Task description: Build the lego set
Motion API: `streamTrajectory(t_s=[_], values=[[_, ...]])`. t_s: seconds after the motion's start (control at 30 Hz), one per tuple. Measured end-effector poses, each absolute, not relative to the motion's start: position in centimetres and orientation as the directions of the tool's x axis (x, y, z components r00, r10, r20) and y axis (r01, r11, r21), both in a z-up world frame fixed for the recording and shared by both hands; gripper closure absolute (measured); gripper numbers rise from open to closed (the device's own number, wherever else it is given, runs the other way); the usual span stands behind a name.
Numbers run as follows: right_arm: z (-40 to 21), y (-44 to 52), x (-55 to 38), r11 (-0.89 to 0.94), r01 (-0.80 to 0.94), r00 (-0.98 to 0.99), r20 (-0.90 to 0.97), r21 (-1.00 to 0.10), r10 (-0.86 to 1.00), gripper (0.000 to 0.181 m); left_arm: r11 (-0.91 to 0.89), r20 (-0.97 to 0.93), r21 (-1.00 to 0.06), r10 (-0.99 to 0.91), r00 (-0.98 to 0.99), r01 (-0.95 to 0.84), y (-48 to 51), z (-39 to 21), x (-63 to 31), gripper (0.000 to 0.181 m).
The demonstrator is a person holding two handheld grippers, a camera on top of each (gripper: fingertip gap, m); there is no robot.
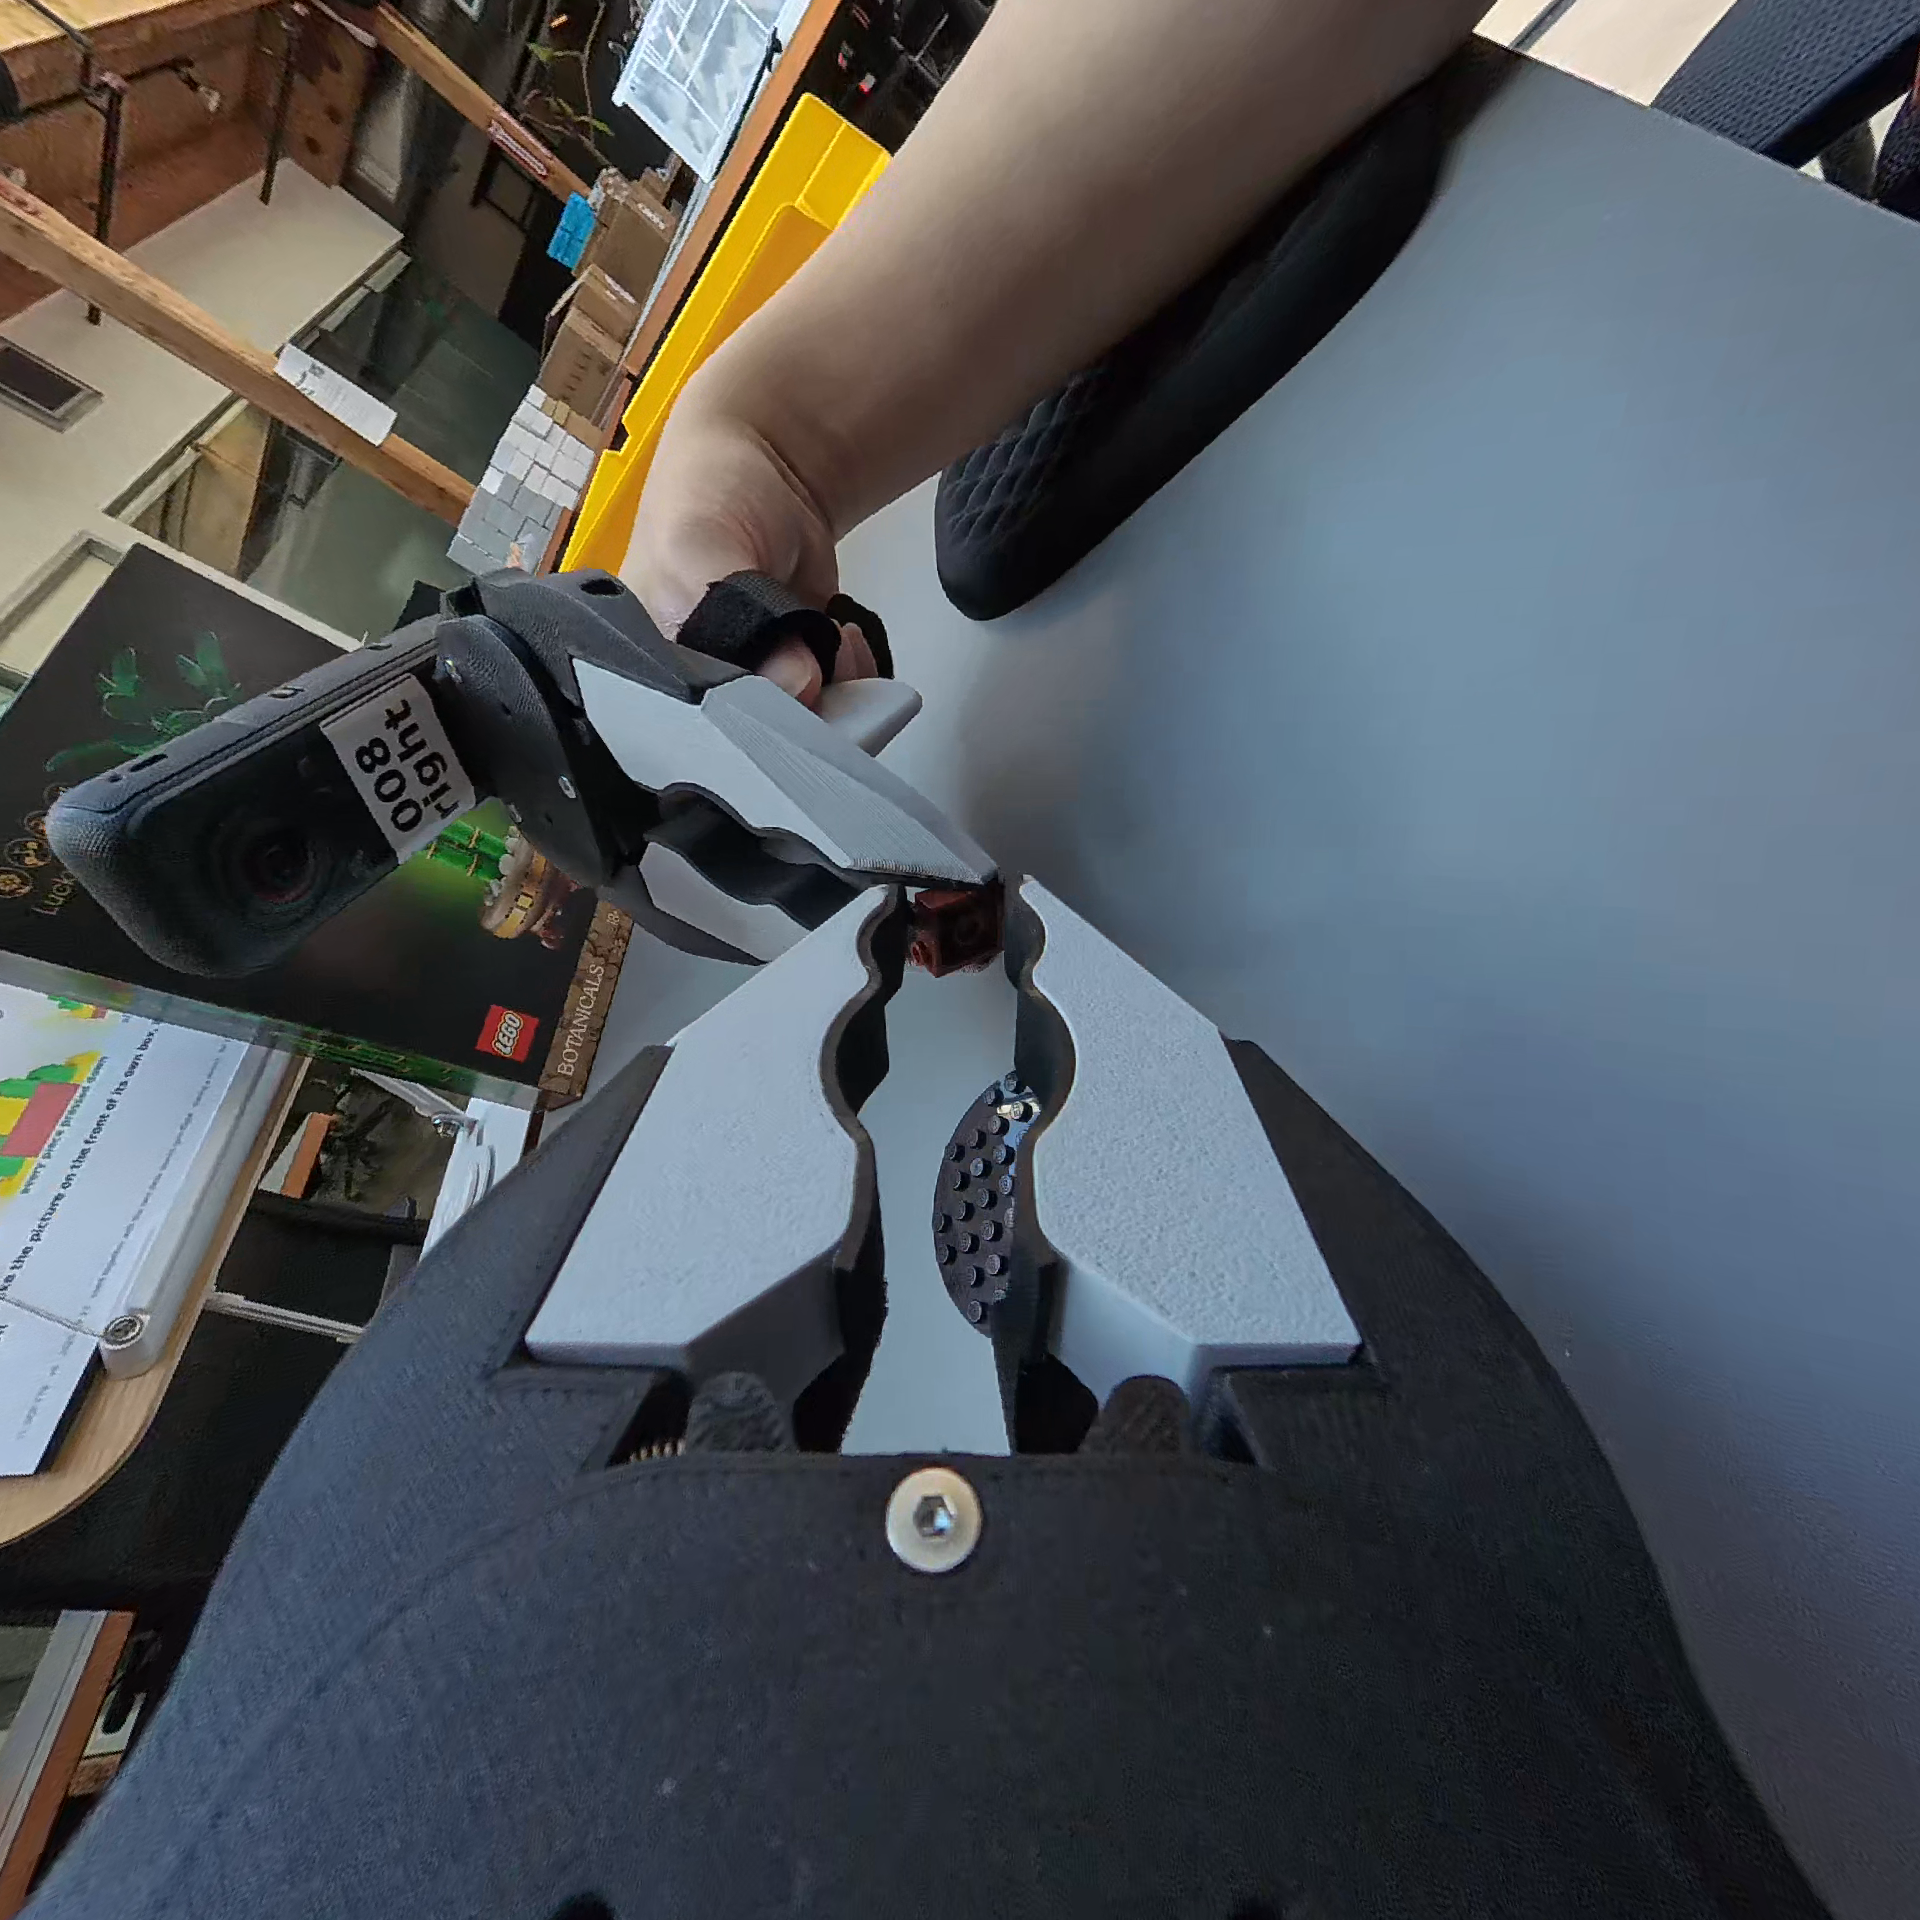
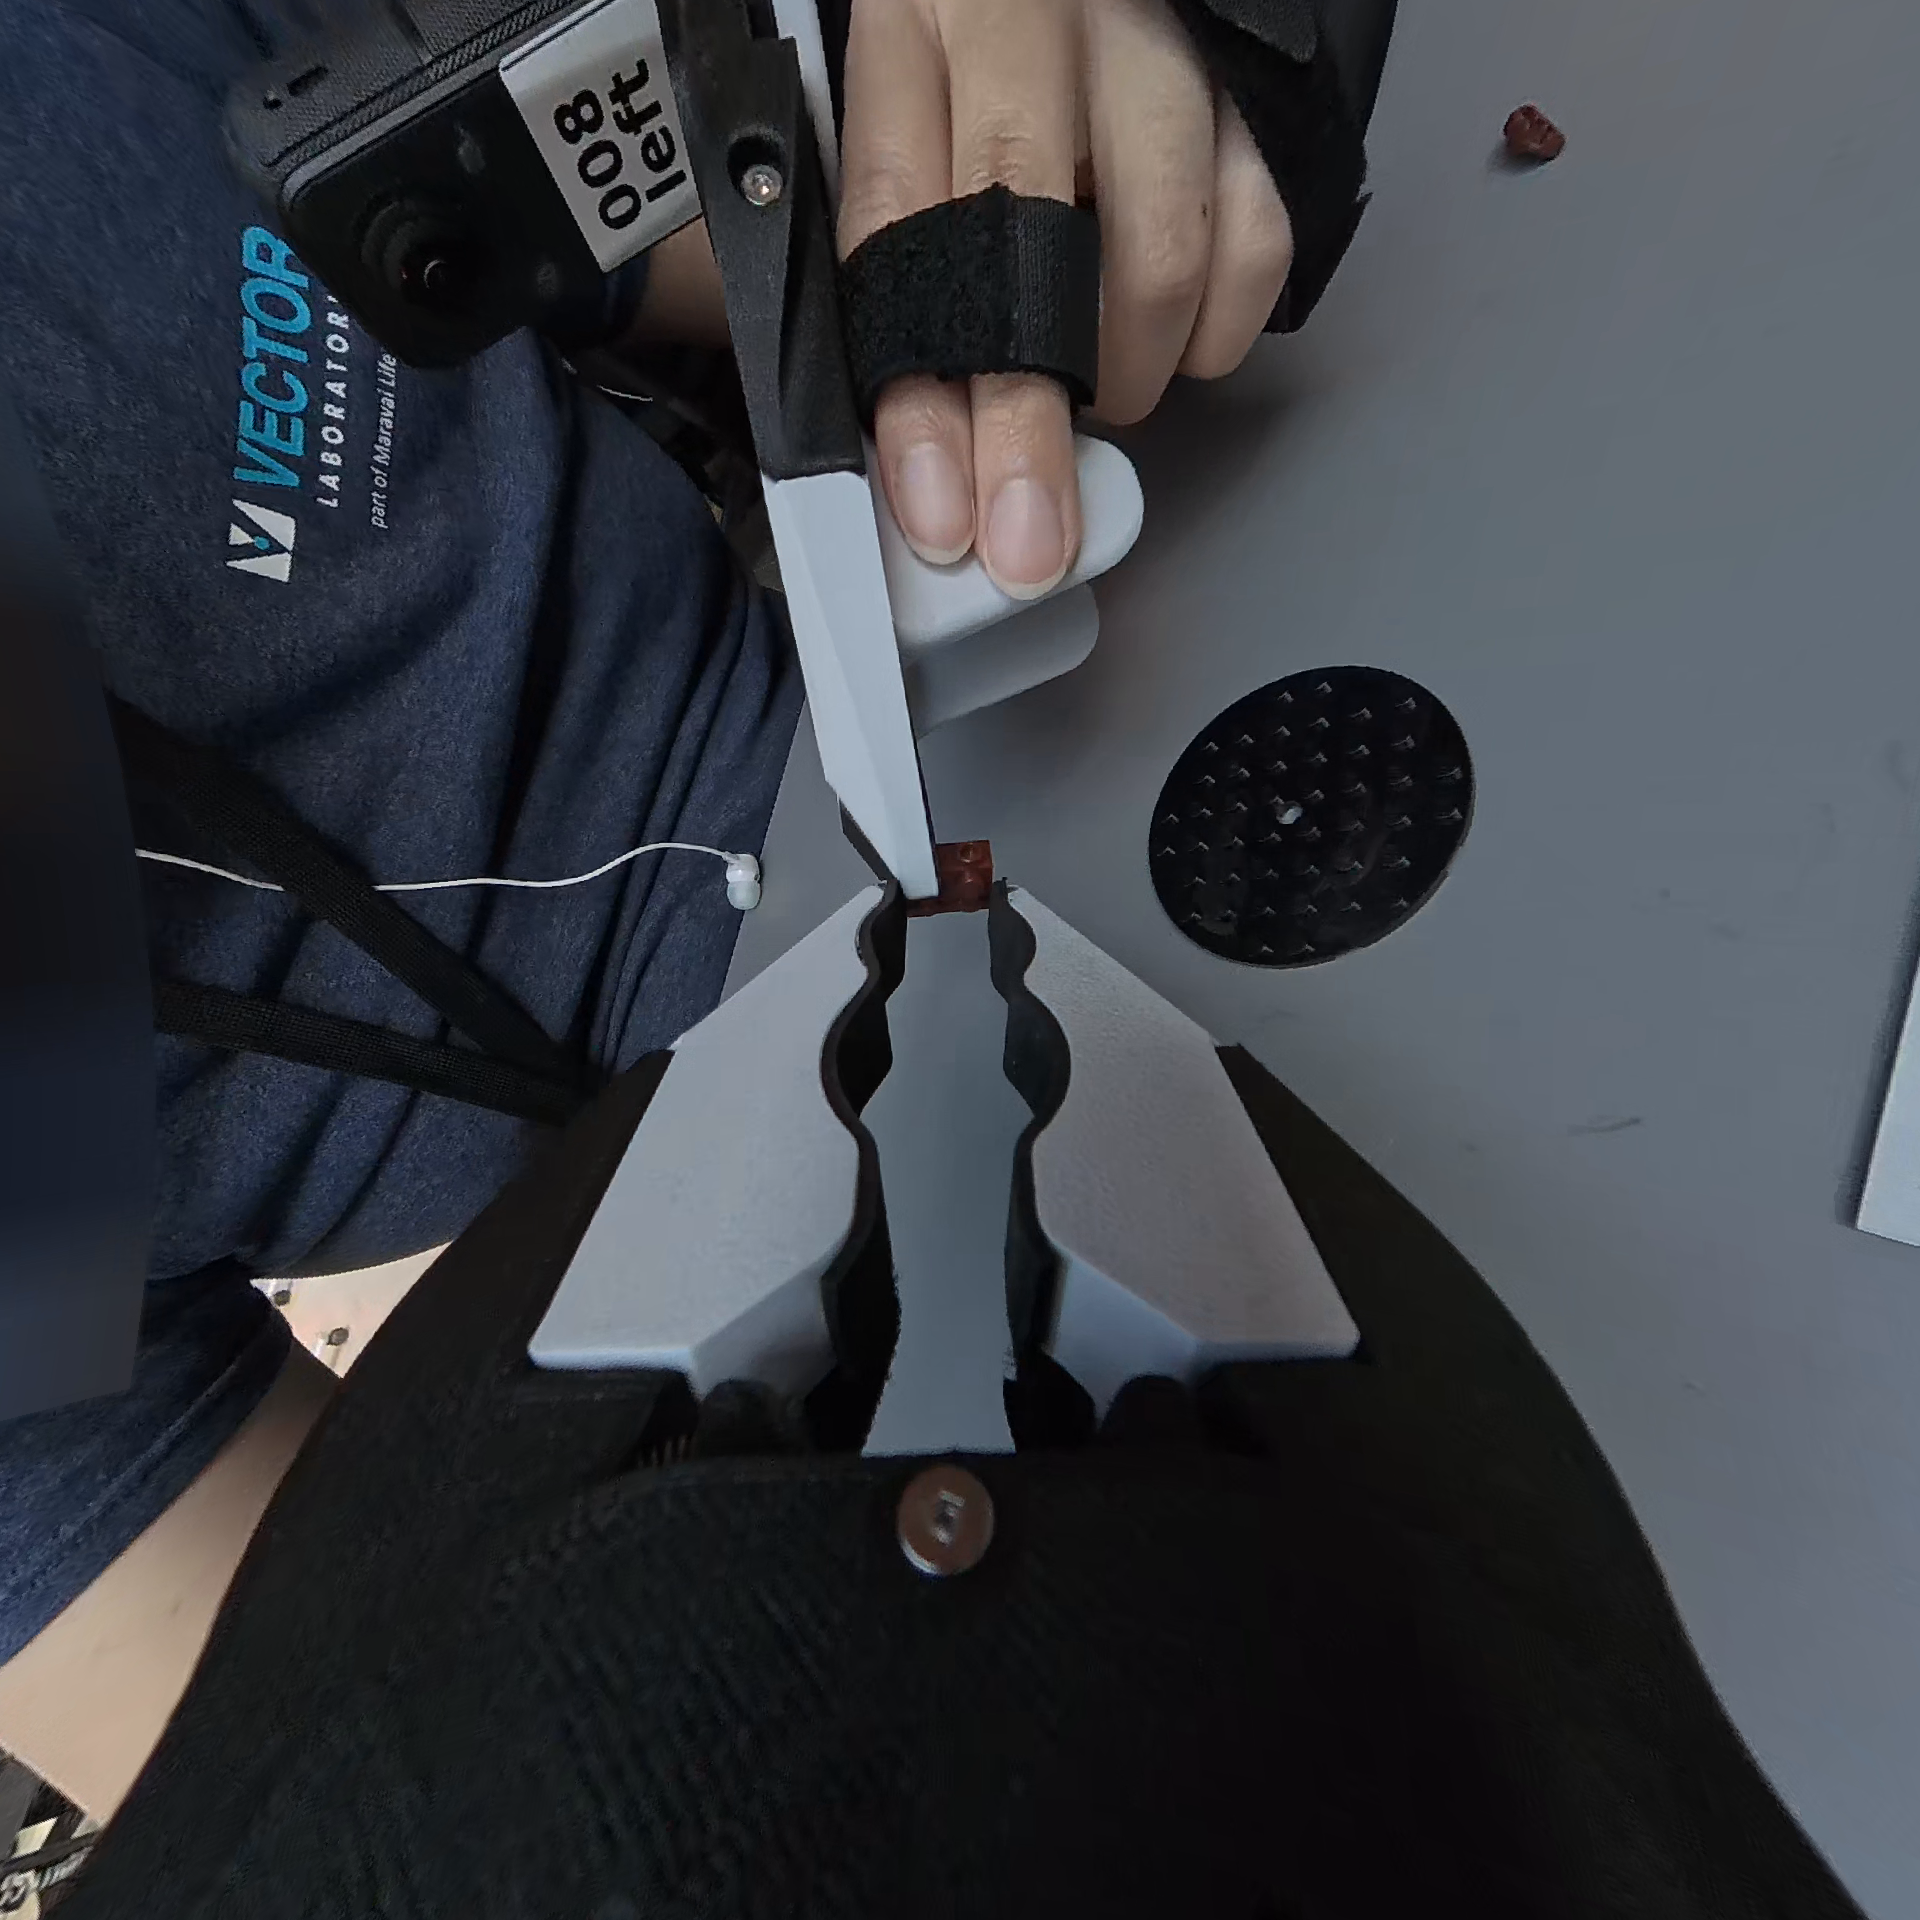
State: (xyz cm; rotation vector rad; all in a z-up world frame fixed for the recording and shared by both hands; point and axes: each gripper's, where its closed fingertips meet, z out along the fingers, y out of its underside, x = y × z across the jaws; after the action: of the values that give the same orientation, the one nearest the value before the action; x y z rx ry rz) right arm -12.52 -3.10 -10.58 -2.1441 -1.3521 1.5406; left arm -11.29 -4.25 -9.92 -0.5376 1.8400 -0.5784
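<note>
A small reddish-brown brick (image 1: 958, 932) is held above the grey table (image 1: 1507, 935), where both grippers meet. My left gripper (image 1: 958, 902) is shut on it at the fingertips. My right gripper (image 2: 943, 899) is shut on the same brick (image 2: 963, 871) from the other side. The right gripper (image 1: 977, 875) comes in from the left in the left wrist view. The left gripper (image 2: 922, 878) comes down from above in the right wrist view. A round black studded plate (image 2: 1309, 816) lies flat on the table, and part of it shows between my left fingers (image 1: 982, 1195).
A loose small brown piece (image 2: 1532, 133) lies far off on the table. A pale sheet edge (image 2: 1896, 1143) is at the right. A black padded rest (image 1: 1195, 395), the dark set box (image 1: 343, 966), a yellow bin (image 1: 748, 291) and an instruction sheet (image 1: 83, 1143) lie beyond. Left and right tips are no more than a few centimetres apart.
</note>
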Motion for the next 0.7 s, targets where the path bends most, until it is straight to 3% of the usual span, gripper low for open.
streamTrajectory(t_s=[0.2,0.43,0.7], values=[[-10.1,-2.5,-12.0,-0.557,0.521,0.025,-0.641,-0.647,0.767,0.166,0.784,-0.738,-0.614,-0.612,-0.284,-0.093,-3.8,-9.7,-10.9,0.165],[-6.3,1.4,-11.9,-0.564,0.219,0.009,-0.576,-0.796,0.817,0.158,0.81,-0.818,-0.569,-0.575,0.0,-0.141,0.3,-6.5,-11.0,0.165],[-4.5,3.4,-11.0,-0.545,0.035,0.002,-0.545,-0.838,0.838,0.147,0.791,-0.813,-0.583,-0.57,0.12,-0.185,2.6,-5.7,-11.6,0.165]])
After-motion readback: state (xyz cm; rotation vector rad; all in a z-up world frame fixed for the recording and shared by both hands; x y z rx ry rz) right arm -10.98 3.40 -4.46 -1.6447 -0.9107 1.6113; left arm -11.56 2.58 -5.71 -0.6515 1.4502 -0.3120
